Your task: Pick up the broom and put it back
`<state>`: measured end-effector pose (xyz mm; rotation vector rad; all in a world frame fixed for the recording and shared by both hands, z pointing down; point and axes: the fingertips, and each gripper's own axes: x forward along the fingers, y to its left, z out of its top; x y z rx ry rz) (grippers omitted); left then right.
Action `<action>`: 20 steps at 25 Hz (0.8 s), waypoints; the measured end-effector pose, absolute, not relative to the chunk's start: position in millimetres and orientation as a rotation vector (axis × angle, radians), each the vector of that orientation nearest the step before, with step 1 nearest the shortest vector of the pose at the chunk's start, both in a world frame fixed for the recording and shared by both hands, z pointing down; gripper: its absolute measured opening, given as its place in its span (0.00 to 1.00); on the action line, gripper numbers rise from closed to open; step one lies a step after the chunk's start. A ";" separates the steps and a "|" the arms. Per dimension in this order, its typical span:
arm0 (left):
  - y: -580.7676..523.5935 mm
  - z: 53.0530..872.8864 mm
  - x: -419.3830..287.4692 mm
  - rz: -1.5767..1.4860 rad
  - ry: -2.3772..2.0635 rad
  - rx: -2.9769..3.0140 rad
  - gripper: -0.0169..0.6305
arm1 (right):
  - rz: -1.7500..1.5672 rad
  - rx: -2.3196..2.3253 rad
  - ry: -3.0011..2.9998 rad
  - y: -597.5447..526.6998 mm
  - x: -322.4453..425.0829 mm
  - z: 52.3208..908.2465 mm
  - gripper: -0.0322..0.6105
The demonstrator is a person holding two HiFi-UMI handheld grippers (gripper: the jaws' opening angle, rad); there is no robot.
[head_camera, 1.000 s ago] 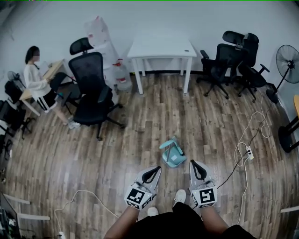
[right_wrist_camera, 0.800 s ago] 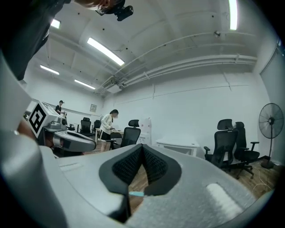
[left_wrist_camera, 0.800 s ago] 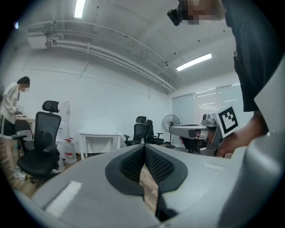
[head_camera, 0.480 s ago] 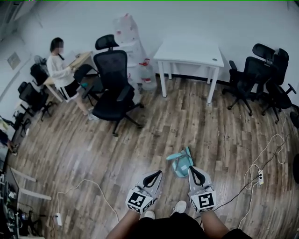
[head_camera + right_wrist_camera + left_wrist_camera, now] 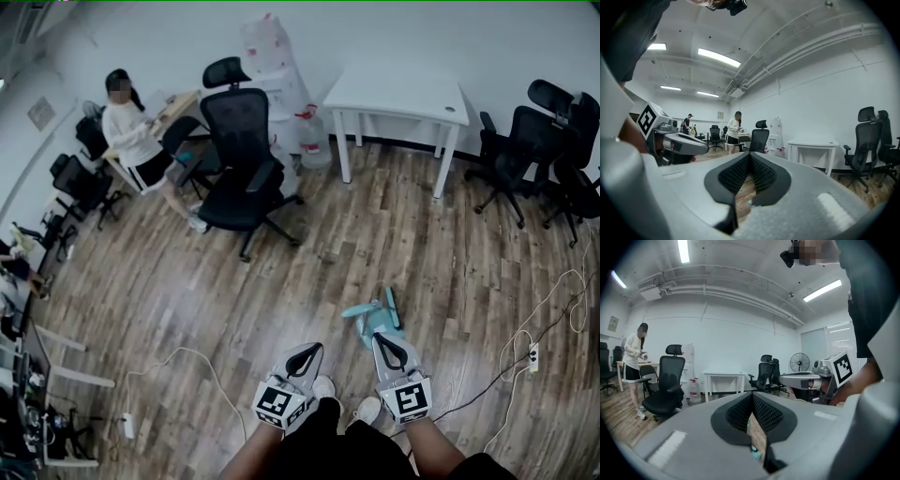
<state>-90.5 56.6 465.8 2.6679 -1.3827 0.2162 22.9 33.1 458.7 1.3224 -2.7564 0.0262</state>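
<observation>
A teal broom and dustpan set [image 5: 379,317] lies on the wooden floor just ahead of my feet. My right gripper [image 5: 381,338] is shut and empty, and its tip comes up to the set's near edge; I cannot tell whether they touch. To its left my left gripper [image 5: 316,347] is also shut and empty, clear of the set. In the left gripper view the left gripper [image 5: 752,395] has its jaws meeting at the tip, and a teal sliver [image 5: 754,453] shows below them. The right gripper view shows the right gripper [image 5: 750,154] with its jaws together.
A black office chair [image 5: 246,178] stands in the middle of the floor, a white table [image 5: 398,94] at the back wall. A person [image 5: 131,131] sits at a desk on the left. More black chairs [image 5: 539,141] stand at the right. Cables [image 5: 539,323] and a power strip [image 5: 533,357] lie on the floor.
The head view has swung left, so the room has slid right in the picture. Both grippers stay shut. The right gripper's tip now reaches the teal set's near edge.
</observation>
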 end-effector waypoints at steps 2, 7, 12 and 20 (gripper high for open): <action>50.4 469.2 -92.4 0.215 -1.375 2.665 0.05 | 0.011 1.295 -2.743 29.8 19.0 462.1 0.05; 27.5 478.0 -96.5 0.245 -1.341 2.683 0.05 | 0.060 1.289 -2.724 12.0 7.6 474.2 0.05; -0.7 479.4 -99.1 0.257 -1.280 2.706 0.05 | 0.122 1.329 -2.686 -11.9 -0.1 482.7 0.05; -51.2 476.8 -111.8 0.223 -1.221 2.742 0.05 | 0.093 1.352 -2.595 -55.4 -5.2 488.3 0.05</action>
